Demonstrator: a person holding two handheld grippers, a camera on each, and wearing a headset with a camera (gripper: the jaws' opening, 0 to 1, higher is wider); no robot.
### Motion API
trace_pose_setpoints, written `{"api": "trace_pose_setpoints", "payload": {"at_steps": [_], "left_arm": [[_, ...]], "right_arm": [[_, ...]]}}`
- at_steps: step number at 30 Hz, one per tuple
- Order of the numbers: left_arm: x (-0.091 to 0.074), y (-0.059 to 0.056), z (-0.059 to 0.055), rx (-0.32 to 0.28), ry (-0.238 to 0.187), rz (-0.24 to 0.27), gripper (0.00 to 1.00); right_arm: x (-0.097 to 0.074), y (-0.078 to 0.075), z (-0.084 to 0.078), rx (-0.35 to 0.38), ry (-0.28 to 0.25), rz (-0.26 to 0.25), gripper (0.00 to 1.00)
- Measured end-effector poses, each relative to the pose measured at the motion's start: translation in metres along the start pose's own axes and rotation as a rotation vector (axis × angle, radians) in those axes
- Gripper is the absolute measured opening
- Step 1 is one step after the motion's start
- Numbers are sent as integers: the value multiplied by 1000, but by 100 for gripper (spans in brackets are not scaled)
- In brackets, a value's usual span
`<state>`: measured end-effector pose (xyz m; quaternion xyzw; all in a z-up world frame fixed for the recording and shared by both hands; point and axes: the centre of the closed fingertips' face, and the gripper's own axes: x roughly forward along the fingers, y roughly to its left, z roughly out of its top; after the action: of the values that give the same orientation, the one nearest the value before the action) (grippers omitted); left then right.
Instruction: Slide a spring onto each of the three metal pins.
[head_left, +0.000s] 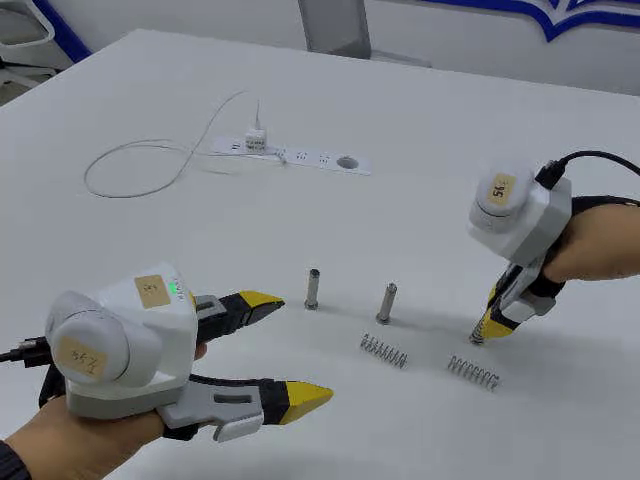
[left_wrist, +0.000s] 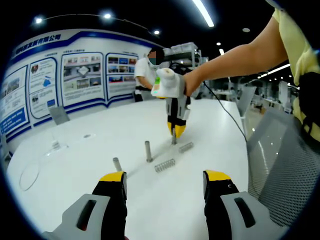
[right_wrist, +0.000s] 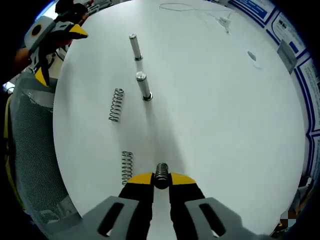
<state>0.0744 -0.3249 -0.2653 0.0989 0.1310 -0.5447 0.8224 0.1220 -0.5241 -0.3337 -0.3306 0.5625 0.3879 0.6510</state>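
Two bare metal pins (head_left: 312, 288) (head_left: 386, 302) stand upright on the white table (head_left: 400, 120). In front of them lie two loose springs (head_left: 384, 351) (head_left: 472, 372). My right gripper (head_left: 488, 330) points down at the table, shut on a third spring (right_wrist: 161, 173) that stands upright between its yellow tips. I cannot tell whether a pin is inside it. The right gripper view has both pins (right_wrist: 134, 47) (right_wrist: 144, 86) and both loose springs (right_wrist: 116, 105) (right_wrist: 126, 166). My left gripper (head_left: 290, 348) hovers open and holds nothing, left of the pins (left_wrist: 117, 164) (left_wrist: 148, 151).
A white power strip (head_left: 300, 157) with a plugged charger and a looped white cable (head_left: 140, 170) lies at the back of the table. A chair (head_left: 335, 25) stands at the far edge. A mesh chair (left_wrist: 280, 150) is at my right, and a person (left_wrist: 145, 75) stands far off.
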Motion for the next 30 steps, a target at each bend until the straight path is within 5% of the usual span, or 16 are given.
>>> {"api": "trace_pose_setpoints", "payload": {"at_steps": [18, 30], "left_arm": [[1, -6, 5, 20, 0, -13, 63], [3, -9, 8, 33, 0, -28, 62]], "right_arm": [[-16, 6, -16, 46, -69, -14, 20], [-4, 40, -26, 62, -127, 18, 20]]}}
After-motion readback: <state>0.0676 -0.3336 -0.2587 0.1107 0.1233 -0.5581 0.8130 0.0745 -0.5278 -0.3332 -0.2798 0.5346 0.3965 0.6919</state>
